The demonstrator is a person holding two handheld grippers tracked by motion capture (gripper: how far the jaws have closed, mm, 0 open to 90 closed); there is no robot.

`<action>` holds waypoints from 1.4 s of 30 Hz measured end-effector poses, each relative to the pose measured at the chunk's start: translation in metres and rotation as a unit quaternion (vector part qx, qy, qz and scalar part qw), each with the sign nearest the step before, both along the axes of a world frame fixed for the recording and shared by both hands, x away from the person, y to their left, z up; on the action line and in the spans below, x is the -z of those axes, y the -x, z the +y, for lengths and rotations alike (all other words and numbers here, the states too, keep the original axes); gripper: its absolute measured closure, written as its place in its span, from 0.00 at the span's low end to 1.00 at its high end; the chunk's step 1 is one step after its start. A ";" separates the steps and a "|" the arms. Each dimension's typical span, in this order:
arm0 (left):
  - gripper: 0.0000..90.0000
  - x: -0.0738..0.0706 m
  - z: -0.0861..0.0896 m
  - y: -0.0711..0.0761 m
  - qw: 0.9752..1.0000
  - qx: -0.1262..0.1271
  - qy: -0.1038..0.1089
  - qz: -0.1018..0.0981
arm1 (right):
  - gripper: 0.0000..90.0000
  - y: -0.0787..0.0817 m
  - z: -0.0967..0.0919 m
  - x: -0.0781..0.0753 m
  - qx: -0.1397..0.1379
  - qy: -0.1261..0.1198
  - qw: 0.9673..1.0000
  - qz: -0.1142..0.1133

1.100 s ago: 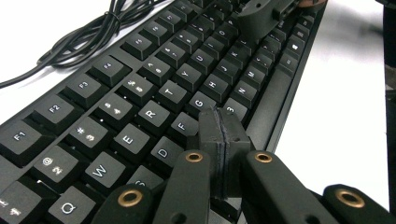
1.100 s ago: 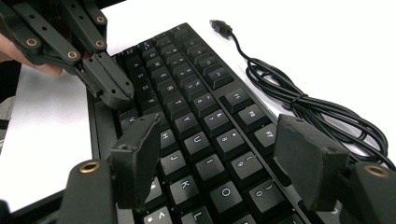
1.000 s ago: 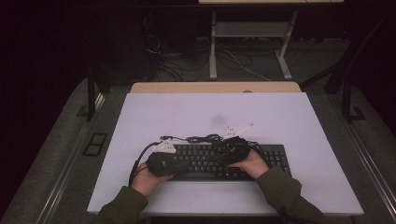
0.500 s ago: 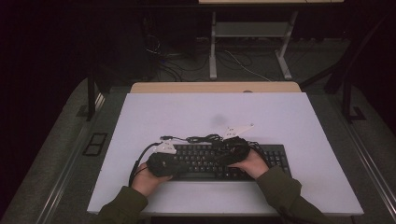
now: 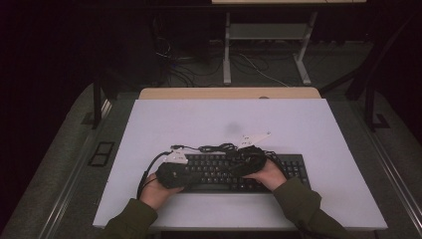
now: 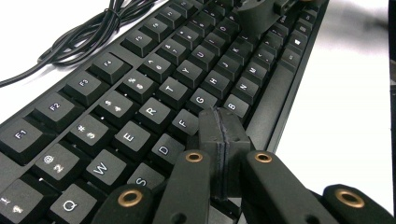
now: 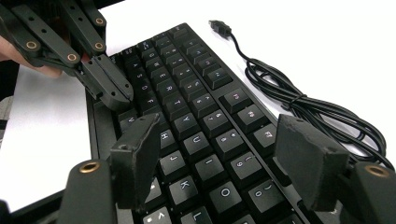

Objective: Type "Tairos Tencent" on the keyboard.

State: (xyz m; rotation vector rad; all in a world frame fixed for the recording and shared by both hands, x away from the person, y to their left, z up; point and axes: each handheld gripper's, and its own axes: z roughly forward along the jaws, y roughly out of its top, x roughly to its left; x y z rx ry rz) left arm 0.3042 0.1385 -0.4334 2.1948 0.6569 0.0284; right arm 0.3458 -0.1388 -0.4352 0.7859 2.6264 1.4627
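Your left gripper (image 6: 223,135) is pressed closed over the keyboard (image 5: 234,172) near the table's (image 5: 298,124) front edge; your right gripper (image 7: 219,158) gapes empty, its view catching the USB plug (image 7: 219,25).

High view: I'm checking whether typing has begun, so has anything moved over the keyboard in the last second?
Nothing visibly changed. Both hands rest at the keyboard as before, the left hand-held gripper shut with its tip over the keys, the right hand-held gripper open above them. The cable lies coiled behind the keyboard as it did.
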 end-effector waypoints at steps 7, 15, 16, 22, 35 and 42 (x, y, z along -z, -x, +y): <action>0.99 -0.003 0.000 0.000 1.000 -0.001 0.003 -0.005 | 0.35 0.000 0.000 -0.001 0.001 -0.002 1.000 -0.001; 0.99 -0.007 0.003 -0.001 1.000 -0.009 0.005 -0.012 | 0.35 0.000 0.000 0.000 0.001 -0.001 1.000 0.000; 0.99 -0.007 0.004 -0.002 1.000 -0.009 0.006 -0.013 | 0.35 0.000 0.000 0.000 0.001 -0.001 1.000 0.000; 0.99 -0.008 0.006 -0.005 1.000 -0.021 0.012 -0.017 | 0.33 0.000 0.000 0.000 0.000 -0.002 1.000 0.002; 0.99 -0.008 0.014 -0.013 0.999 -0.045 0.016 -0.024 | 0.26 -0.001 0.000 0.002 0.010 0.002 1.000 0.002; 0.99 -0.007 0.017 -0.020 0.998 -0.059 0.016 -0.029 | 0.24 -0.002 0.000 0.002 0.013 0.003 1.000 0.000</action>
